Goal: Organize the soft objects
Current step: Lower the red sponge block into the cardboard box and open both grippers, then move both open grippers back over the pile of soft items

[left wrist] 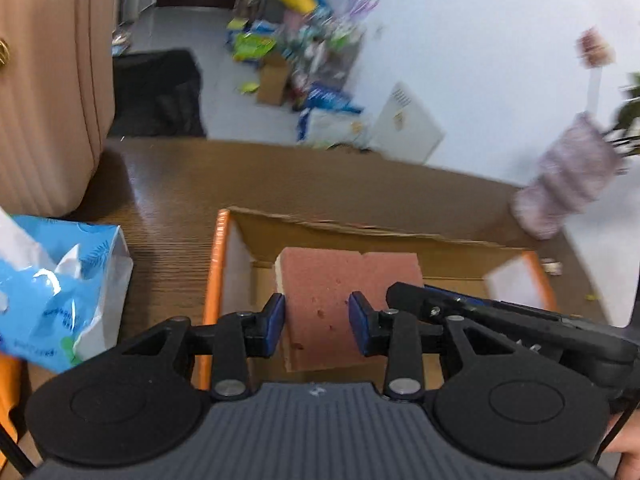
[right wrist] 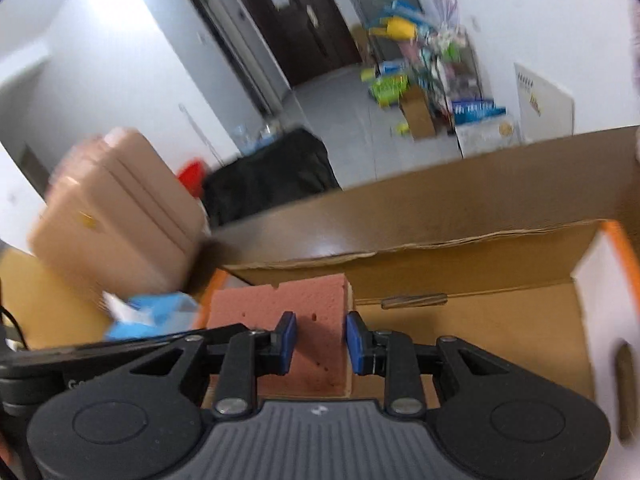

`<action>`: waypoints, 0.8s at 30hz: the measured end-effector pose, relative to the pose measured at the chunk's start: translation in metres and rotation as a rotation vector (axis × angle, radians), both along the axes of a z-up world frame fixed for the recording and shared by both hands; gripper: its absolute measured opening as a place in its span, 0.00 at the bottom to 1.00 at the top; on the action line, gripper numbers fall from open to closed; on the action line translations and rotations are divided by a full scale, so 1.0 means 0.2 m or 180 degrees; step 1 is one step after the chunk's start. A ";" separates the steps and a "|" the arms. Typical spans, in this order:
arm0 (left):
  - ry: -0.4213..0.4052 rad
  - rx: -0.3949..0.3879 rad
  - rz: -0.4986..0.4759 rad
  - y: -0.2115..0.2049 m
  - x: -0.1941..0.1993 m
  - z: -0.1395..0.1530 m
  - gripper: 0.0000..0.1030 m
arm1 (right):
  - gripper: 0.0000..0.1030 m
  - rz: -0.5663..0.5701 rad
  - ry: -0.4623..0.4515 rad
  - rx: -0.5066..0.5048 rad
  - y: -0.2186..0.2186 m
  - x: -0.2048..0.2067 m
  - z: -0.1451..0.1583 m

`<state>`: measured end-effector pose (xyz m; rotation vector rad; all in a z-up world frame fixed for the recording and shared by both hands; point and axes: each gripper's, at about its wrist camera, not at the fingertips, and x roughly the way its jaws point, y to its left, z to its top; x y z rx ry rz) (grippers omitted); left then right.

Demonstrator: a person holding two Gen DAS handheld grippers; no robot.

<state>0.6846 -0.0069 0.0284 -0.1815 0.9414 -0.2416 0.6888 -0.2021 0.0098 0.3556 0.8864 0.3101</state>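
- Two grippers are working over one pink sponge [left wrist: 340, 304]: I am seeing my left gripper [left wrist: 317, 322] with its blue pads [left wrist: 274, 322] standing on either side of the block, near its sides, though I cannot tell whether they are pressing or just bracketing it.
- My right gripper [right wrist: 321, 342] is reading the same way, pads flanking the sponge [right wrist: 296, 320], so its grip is also unclear to me.
- That sponge is sitting over the open cardboard box [left wrist: 440, 256], toward its left end beside the orange edge.
- I am judging it light, porous and squashy; it is likely compressing under the pads instead of slipping, so I am favouring a hold across the broad side faces, mid-length.
- Beyond the box, a blue tissue pack [left wrist: 60, 288] is lying on the wooden table [left wrist: 180, 184].
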 end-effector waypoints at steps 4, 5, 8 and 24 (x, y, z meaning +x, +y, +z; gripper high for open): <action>-0.0026 0.0212 -0.0071 0.00 0.04 -0.07 0.38 | 0.21 0.0043 0.0090 -0.0166 0.07 0.08 -0.11; -0.0061 0.0234 -0.0069 0.00 0.02 -0.06 0.42 | 0.21 0.0047 0.0075 -0.0155 0.07 0.08 -0.11; -0.0109 0.0236 -0.0082 0.00 0.00 -0.02 0.50 | 0.22 0.0035 0.0032 -0.0205 0.06 0.06 -0.10; -0.0917 0.0785 0.0197 0.22 -0.90 0.69 0.77 | 0.47 -0.0369 -0.0865 -0.0734 -0.55 -0.93 0.75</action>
